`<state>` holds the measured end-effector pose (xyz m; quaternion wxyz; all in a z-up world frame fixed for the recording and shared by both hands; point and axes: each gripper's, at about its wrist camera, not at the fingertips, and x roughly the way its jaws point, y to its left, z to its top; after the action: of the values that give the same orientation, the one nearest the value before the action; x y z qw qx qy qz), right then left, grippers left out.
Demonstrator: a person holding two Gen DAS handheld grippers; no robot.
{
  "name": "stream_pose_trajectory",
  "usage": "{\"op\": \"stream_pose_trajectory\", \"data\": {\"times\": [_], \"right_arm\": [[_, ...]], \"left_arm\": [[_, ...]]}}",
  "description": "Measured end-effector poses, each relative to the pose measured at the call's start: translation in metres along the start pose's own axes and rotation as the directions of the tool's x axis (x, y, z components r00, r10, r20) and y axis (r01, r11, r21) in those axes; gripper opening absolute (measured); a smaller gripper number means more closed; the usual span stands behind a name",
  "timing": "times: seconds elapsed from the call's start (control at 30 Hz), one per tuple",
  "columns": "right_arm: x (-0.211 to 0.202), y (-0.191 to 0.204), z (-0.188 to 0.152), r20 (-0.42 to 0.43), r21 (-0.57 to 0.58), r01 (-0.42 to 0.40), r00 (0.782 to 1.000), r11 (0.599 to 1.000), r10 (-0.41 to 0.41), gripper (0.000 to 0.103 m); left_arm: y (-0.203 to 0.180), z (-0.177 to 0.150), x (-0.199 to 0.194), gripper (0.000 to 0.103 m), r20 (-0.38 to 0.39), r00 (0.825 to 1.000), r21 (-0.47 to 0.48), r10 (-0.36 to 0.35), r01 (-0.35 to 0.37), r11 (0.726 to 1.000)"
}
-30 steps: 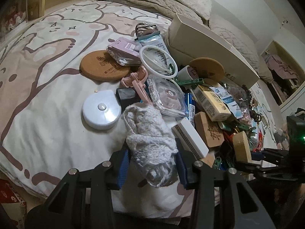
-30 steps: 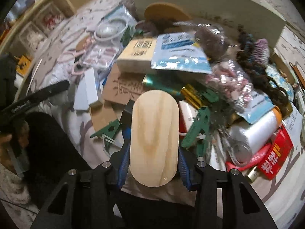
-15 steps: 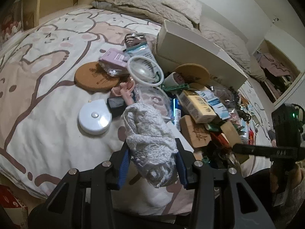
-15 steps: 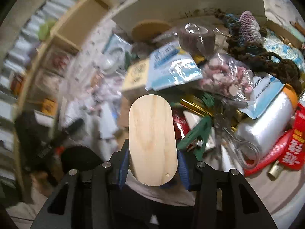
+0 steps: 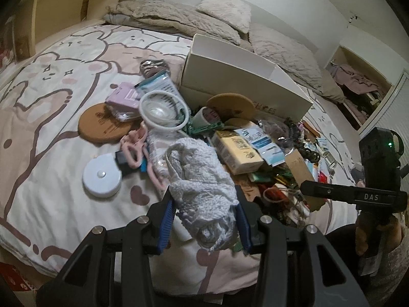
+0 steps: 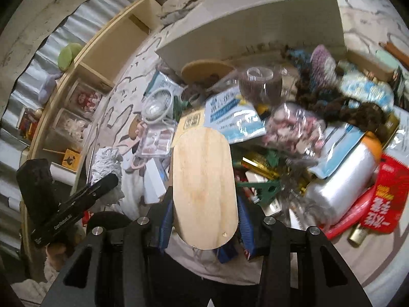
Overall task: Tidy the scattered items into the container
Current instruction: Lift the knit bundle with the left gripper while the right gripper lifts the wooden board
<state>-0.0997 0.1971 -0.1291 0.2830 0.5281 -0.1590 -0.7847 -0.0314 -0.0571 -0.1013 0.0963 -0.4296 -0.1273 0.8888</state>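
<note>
Both grippers have risen from the bed clutter. We find the left gripper clamped on a white knitted cloth bundle, the right gripper clamped on an oval pale wooden board. Behind the clutter stands the open white cardboard box, contents apparently unseen.

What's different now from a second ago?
Both grippers have lifted away from the pile, bringing more of the white box into view. The left gripper still clamps the white knitted cloth; the right gripper still holds the oval wooden board. The clutter lies unmoved.
</note>
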Motion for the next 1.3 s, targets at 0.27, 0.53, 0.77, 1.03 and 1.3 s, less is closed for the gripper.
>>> {"op": "stream_pose_trajectory", "data": {"times": [0.27, 0.53, 0.77, 1.03, 1.3], "right_arm": [[-0.023, 0.003, 0.018, 0.081, -0.008, 0.014, 0.997, 1.000, -0.013, 0.046], [-0.045, 0.004, 0.039, 0.186, -0.034, 0.035, 0.982, 0.999, -0.028, 0.046], [-0.060, 0.003, 0.058, 0.249, -0.046, 0.043, 0.968, 0.998, -0.030, 0.046], [-0.083, 0.000, 0.082, 0.328, -0.044, 0.020, 0.945, 0.999, -0.005, 0.046], [-0.087, -0.007, 0.107, 0.371, -0.023, 0.013, 0.929, 1.000, -0.004, 0.046]], "left_arm": [[-0.013, 0.021, 0.001, 0.043, 0.032, 0.999, 0.009, -0.029, 0.029, 1.000], [-0.031, 0.057, -0.006, 0.043, 0.106, 0.994, 0.035, -0.041, 0.037, 0.999], [-0.039, 0.082, -0.005, 0.043, 0.145, 0.989, 0.056, -0.041, 0.033, 0.998], [-0.056, 0.112, 0.008, 0.043, 0.168, 0.984, 0.096, -0.061, 0.045, 0.994], [-0.073, 0.141, 0.029, 0.043, 0.175, 0.980, 0.128, -0.098, 0.076, 0.989]]}}
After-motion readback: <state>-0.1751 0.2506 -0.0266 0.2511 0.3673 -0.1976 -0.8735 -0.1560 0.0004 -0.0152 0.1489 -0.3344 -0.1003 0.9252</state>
